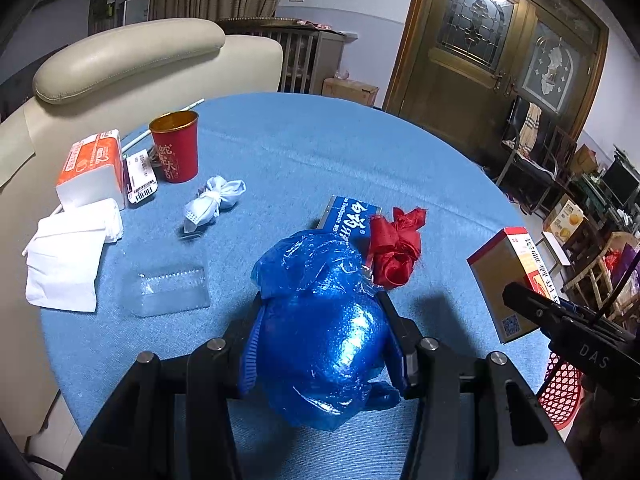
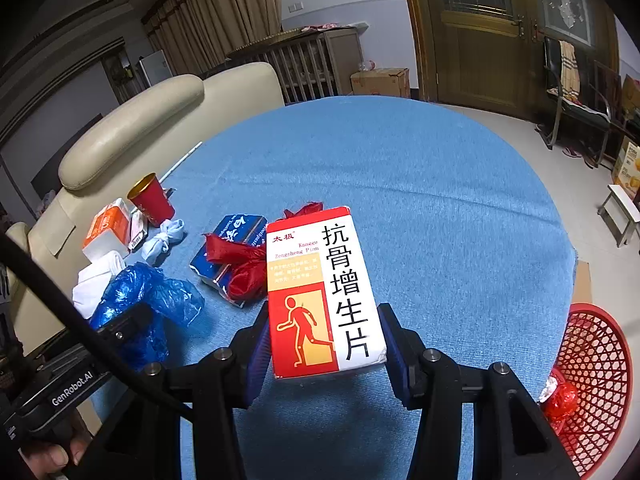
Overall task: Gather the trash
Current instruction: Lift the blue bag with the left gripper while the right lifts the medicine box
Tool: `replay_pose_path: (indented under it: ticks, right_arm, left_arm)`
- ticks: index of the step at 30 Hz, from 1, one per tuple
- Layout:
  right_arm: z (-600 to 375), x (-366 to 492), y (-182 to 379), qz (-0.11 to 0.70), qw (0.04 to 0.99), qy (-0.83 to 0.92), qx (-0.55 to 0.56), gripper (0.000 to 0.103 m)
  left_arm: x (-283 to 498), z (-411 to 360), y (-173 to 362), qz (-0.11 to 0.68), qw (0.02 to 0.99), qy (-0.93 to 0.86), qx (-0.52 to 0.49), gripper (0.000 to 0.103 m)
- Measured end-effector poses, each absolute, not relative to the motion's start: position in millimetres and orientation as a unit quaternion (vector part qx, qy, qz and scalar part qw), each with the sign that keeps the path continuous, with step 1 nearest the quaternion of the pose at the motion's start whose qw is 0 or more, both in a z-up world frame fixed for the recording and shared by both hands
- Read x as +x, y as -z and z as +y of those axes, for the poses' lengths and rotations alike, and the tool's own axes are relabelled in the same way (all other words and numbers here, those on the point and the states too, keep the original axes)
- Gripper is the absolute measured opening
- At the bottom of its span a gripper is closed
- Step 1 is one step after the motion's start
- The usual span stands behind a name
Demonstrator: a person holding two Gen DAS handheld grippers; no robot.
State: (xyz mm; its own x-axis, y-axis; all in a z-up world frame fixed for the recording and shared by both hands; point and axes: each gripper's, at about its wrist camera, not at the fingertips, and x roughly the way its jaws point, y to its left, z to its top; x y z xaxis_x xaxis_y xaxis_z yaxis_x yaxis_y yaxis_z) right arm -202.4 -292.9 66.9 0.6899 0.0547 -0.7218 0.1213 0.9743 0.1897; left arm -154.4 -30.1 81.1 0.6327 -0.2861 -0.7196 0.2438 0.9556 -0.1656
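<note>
Pinching crinkly blue plastic bag (image 1: 320, 344), left gripper (image 1: 320, 332); right gripper (image 2: 324, 340) clamps flat rectangular cardboard box (image 2: 320, 292).

I see a glossy blue plastic bag (image 1: 320, 336), a red-and-white medicine box (image 2: 324, 292) (black lettering), a red mesh basket (image 2: 596, 384), and the blue bench (image 2: 420, 184).

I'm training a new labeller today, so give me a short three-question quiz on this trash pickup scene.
1. True or false: the left gripper grips a blue plastic bag.
2. What does the right gripper hold?
3. Where is the red mesh basket: A on the table, B beyond the table's right edge?

Key: 1 true. 2 the red and white medicine box. 3 B.
</note>
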Motion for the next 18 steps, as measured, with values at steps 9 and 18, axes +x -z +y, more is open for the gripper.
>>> replay_pose_path:
  ticks: [9, 18]
  right_arm:
    - [-300.0, -208.3, -71.5, 0.386, 0.914, 0.02, 0.12, 0.053]
    - [-305.5, -210.8, -72.6, 0.384, 0.914, 0.021, 0.129, 0.053]
  left_arm:
    - [-157.9, -35.0, -85.6, 0.398, 0.905, 0.151, -0.021, 0.053]
    - [-159.1, -36.7, -87.3, 0.395, 0.906, 0.152, -0.019, 0.053]
